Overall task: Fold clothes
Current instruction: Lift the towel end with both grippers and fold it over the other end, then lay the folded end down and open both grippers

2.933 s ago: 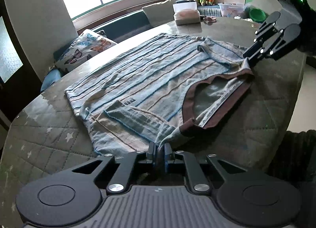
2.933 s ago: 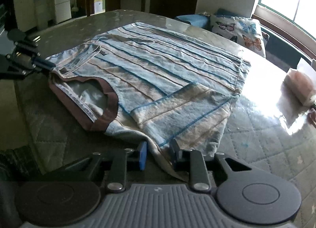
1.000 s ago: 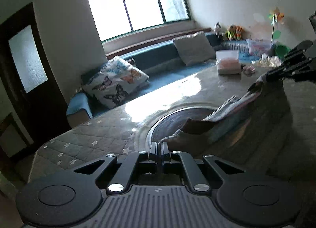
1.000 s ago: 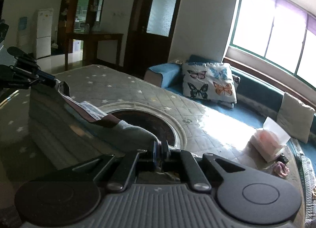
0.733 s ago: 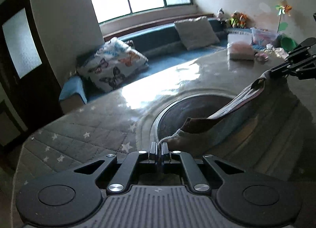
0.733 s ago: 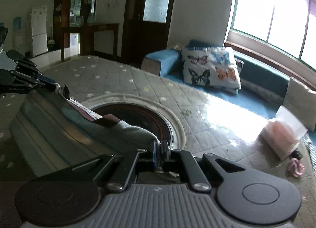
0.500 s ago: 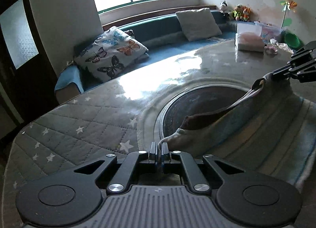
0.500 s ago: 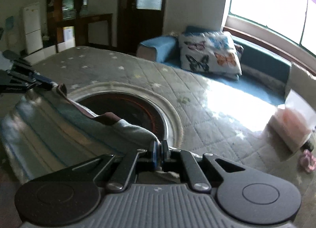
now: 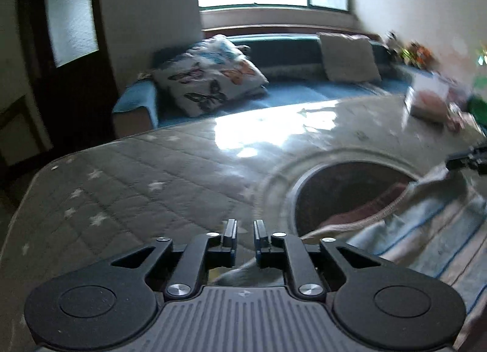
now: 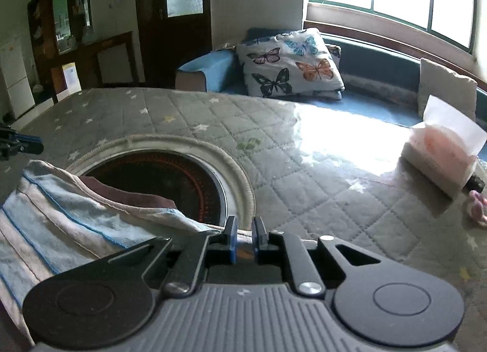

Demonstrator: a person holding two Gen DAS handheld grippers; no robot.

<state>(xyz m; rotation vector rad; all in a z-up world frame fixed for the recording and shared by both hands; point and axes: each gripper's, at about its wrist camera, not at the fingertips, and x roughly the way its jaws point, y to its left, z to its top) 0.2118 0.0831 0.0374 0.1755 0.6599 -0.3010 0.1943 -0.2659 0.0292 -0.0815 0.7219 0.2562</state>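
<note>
The striped blue and beige shirt [image 9: 420, 230] lies on the quilted grey table cover [image 9: 137, 187], its brown collar at the edge of a round dark inset [image 9: 350, 187]. My left gripper [image 9: 245, 234] hovers low over the shirt's near corner. Its jaws are opening, with a narrow gap and no cloth pressed between the pads. In the right wrist view the shirt [image 10: 61, 224] spreads to the left. My right gripper [image 10: 245, 239] is at its other corner, jaws also opening, pads off the cloth. Each gripper shows at the edge of the other's view.
A tissue box [image 10: 441, 154] and a small pink item [image 10: 478, 202] sit on the table's far right. Beyond the table runs a blue window bench with a butterfly pillow [image 10: 289, 62]. The round inset [image 10: 170, 175] lies just ahead of both grippers.
Both grippers came down and forward with the shirt stretched between them. The shirt now lies on the table and both pairs of jaws have parted, letting go of its corners.
</note>
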